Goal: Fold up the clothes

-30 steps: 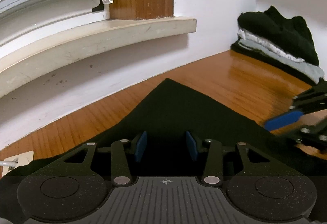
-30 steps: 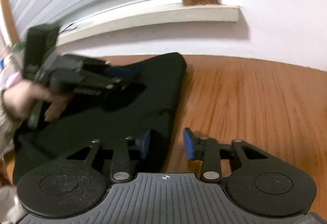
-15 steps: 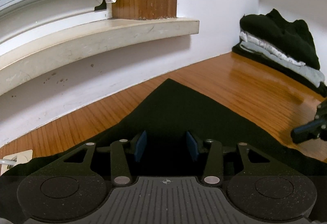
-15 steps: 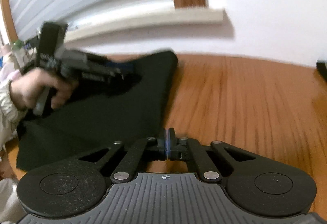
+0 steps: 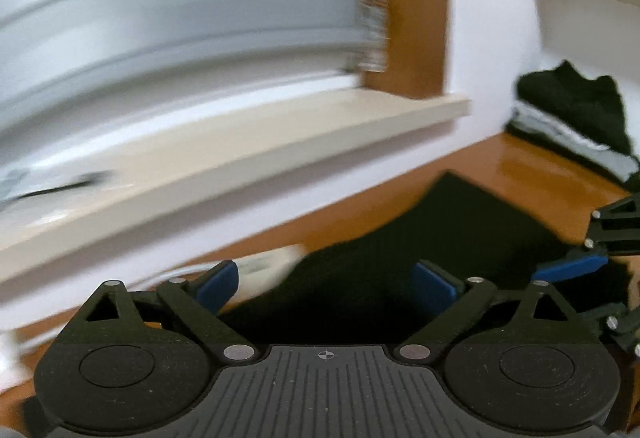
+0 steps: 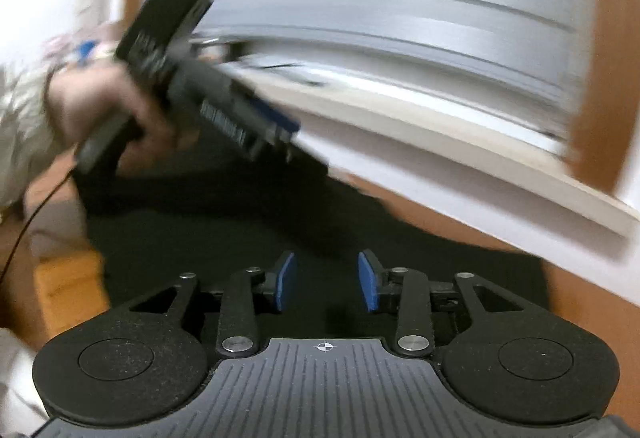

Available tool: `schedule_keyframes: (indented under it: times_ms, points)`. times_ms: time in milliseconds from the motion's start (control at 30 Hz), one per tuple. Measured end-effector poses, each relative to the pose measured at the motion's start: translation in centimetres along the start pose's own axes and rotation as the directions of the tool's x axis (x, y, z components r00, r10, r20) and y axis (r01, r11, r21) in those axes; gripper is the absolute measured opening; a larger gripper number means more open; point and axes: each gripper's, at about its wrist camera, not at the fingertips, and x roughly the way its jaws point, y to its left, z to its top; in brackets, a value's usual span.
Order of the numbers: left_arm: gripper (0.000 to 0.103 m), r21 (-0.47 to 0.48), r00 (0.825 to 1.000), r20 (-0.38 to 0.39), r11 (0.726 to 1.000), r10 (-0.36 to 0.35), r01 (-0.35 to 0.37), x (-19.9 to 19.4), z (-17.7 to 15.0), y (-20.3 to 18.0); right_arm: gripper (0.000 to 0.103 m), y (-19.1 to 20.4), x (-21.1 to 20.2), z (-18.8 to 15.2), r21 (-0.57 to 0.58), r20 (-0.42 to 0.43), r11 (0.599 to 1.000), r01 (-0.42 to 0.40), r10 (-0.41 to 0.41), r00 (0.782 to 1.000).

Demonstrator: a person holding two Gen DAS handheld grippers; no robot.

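In the left wrist view, the left gripper [image 5: 326, 284] has its jaws spread wide, having just been opening, and nothing sits between the blue pads [image 5: 218, 284]; the black garment [image 5: 420, 254] lies flat on the wooden tabletop [image 5: 532, 158] just beyond them, its far corner pointing toward the white wall under the window sill [image 5: 248, 158]. At the far right a stack of folded clothes [image 5: 576, 118], dark pieces over a grey one, rests against the wall, so part of the task looks already done. The right gripper [image 5: 576, 266] reaches in from the right edge, over the garment's right side. In the right wrist view, the right gripper [image 6: 327, 280] has its jaws partly open, having just been opening too, with no cloth pinched between them; the black garment [image 6: 224, 234] spreads under and ahead of it across the wooden tabletop [image 6: 580, 286]. On the left a hand [image 6: 100, 110] carries the left gripper [image 6: 280, 130] above the garment's far left part, blurred by motion. The garment appears released and laid in a compact dark shape, though its folds are hard to read against the black. Judging from this, what is left is any final fold and moving it to the stack.
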Motion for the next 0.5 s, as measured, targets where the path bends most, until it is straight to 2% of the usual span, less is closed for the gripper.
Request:
schedule_keyframes:
  times_ms: [33,133,200,300,500]
  points:
    - [0.09,-0.002,0.999,-0.012,1.0,0.03,-0.03,-1.4,-0.8,1.9,0.041,1.2,0.7,0.6,-0.016,-0.005,0.999,-0.033,0.033,0.999]
    - [0.07,-0.03,0.994,-0.062,0.995,0.09,-0.092,-4.5,-3.2,6.4,0.045,4.8,3.3,2.1,-0.047,-0.01,0.992,-0.119,0.119,0.993]
    - [0.066,-0.034,0.989,-0.093,0.992,0.115,-0.119,-5.8,-4.7,8.4,0.045,7.0,4.9,3.1,-0.058,-0.012,0.984,-0.168,0.167,0.986]
    - [0.058,-0.034,0.987,-0.113,0.993,0.111,-0.115,-6.7,-6.4,9.9,0.045,10.4,6.9,4.4,-0.077,-0.014,0.969,-0.235,0.235,0.972]
    - [0.053,-0.012,0.992,-0.096,0.996,0.083,-0.084,-6.4,-8.3,10.1,0.045,16.2,9.7,6.3,-0.113,-0.039,0.936,-0.333,0.33,0.943]
